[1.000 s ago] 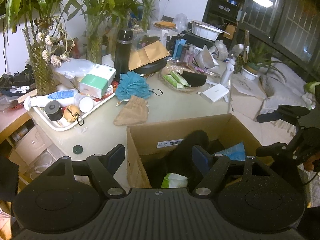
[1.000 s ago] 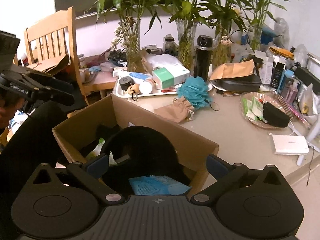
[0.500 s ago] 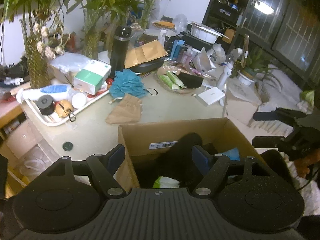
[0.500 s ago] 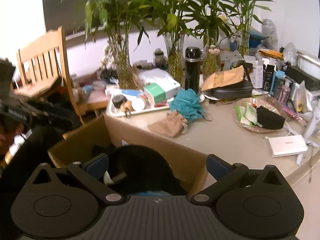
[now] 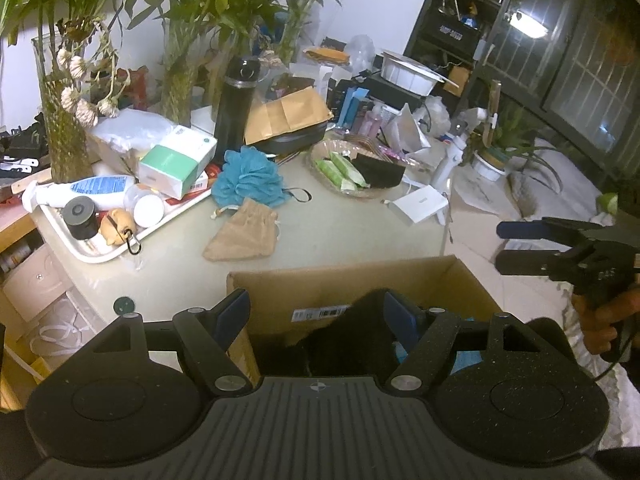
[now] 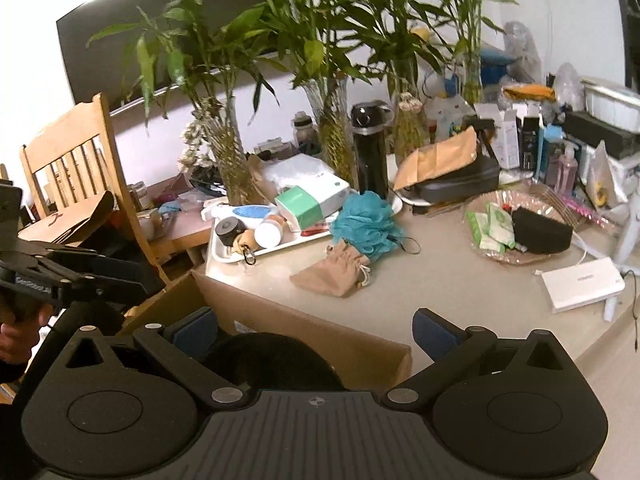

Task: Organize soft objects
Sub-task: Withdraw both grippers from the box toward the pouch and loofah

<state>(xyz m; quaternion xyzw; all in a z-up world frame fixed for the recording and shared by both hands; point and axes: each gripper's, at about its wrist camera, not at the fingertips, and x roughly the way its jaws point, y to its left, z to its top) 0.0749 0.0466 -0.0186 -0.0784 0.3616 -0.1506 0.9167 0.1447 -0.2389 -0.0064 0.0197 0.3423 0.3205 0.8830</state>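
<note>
Both sets of jaws stand apart and empty as the left gripper (image 5: 316,312) and the right gripper (image 6: 316,330) hang over the open cardboard box (image 5: 348,284) at the near edge of the cluttered table (image 5: 348,232). Over the past second both views have drawn back and up from the box: its inside, where a black soft item (image 6: 264,354), a blue packet and a green-and-white pack showed a moment ago, is now mostly hidden behind the gripper bodies, and more tabletop has come into sight. Nothing on the table appears to have shifted in that time. By the look of it, one deposit into the box is finished and the next pick is coming up.

Soft things not yet boxed lie well beyond the box's far wall: a teal bath pouf (image 5: 250,178) touching the corner of the white tray (image 5: 96,254), and just in front of it a tan drawstring pouch (image 5: 242,236), flat on the table. A dark pouch (image 6: 540,230) rests in the shallow basket (image 6: 486,254) farther right. The tan drawstring pouch is nearest the box and seems the likeliest next target, though which hand will go for it cannot be told.
</note>
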